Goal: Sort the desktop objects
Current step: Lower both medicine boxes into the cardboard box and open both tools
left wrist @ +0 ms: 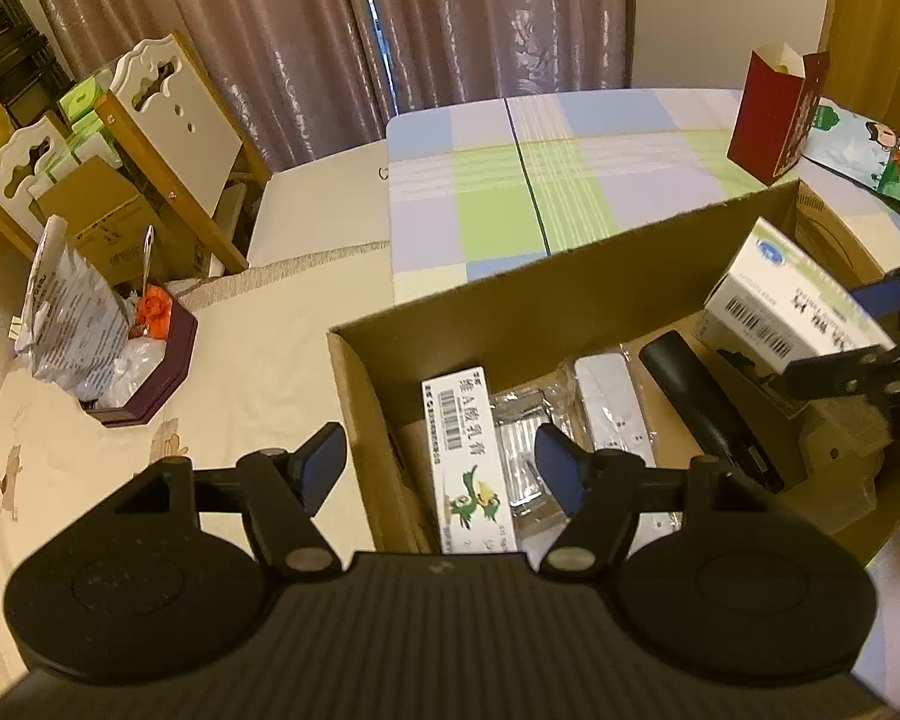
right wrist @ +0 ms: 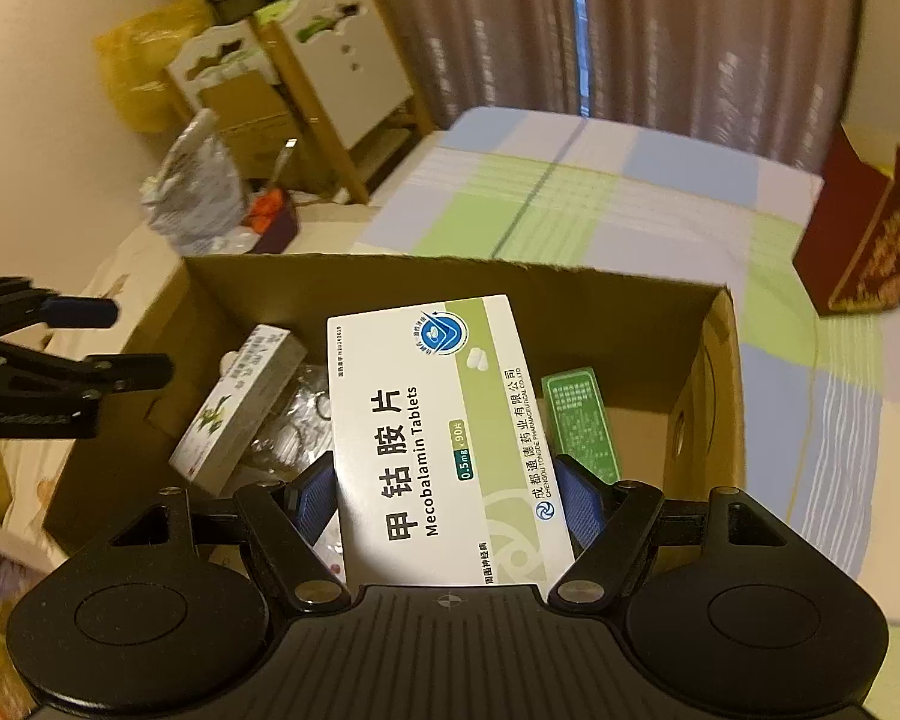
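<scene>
Boxes in carton (right wrist: pixel 708 360): I count two, white (right wrist: pixel 240 408) and green (right wrist: pixel 579 420).
Right gripper (right wrist: pixel 450 498): I'm clamping the Mecobalamin box (right wrist: pixel 444 438), over the carton.
Left gripper (left wrist: pixel 441 468): spread wide, nothing held.

Red carton (right wrist: pixel 870 228) blurred, edge-cropped

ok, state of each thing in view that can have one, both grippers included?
left gripper: jaws open, empty, above the near-left part of the box
right gripper: jaws shut on the Mecobalamin box
Mecobalamin box: held over the cardboard box, closed
cardboard box: top open, several items inside
ointment carton: lying inside, closed
green carton: inside, against the right wall
red gift box: upright, top open
</scene>
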{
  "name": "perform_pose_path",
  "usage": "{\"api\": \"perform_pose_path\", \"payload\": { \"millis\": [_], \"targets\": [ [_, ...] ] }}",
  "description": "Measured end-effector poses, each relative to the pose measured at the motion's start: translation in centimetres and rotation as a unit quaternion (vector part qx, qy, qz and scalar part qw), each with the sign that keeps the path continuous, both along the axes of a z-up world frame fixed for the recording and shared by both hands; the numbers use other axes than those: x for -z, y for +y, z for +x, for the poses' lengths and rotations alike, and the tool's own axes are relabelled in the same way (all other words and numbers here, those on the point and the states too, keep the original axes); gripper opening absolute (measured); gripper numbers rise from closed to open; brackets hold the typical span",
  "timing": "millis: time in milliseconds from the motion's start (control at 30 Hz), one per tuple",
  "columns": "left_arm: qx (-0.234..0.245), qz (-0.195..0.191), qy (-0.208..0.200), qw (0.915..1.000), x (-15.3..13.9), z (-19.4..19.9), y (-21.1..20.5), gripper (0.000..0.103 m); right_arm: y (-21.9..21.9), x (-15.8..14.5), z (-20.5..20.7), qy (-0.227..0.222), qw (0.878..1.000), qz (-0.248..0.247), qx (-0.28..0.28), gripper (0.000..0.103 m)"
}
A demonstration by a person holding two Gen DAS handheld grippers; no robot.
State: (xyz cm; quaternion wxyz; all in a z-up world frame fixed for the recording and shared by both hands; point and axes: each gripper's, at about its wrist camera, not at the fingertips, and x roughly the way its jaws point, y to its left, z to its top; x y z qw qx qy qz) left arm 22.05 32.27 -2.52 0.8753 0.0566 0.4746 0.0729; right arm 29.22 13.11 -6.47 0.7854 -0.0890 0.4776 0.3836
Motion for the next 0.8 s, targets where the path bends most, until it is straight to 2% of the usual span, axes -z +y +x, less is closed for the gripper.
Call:
{"api": "perform_pose_path", "payload": {
  "millis": [167, 533, 767, 800],
  "targets": [
    [0.010, -0.003, -0.004, 0.9999, -0.1, 0.6, 0.6, 0.068, 1.1, 1.5, 0.5, 0.019, 0.999, -0.013, 0.046, 0.074],
    [0.010, -0.008, -0.002, 0.9999, 0.4, 1.5, 2.4, 0.069, 3.2, 3.3, 1.3, 0.020, 0.996, -0.047, 0.073, 0.074],
    [0.010, -0.013, 0.003, 0.9999, 1.1, 2.2, 2.7, 0.069, 4.1, 4.2, 1.9, 0.027, 0.994, -0.049, 0.091, 0.074],
    [0.010, -0.013, 0.004, 0.9999, 1.1, 2.2, 2.7, 0.070, 4.3, 4.3, 2.0, 0.028, 0.994, -0.050, 0.092, 0.082]
  ]
}}
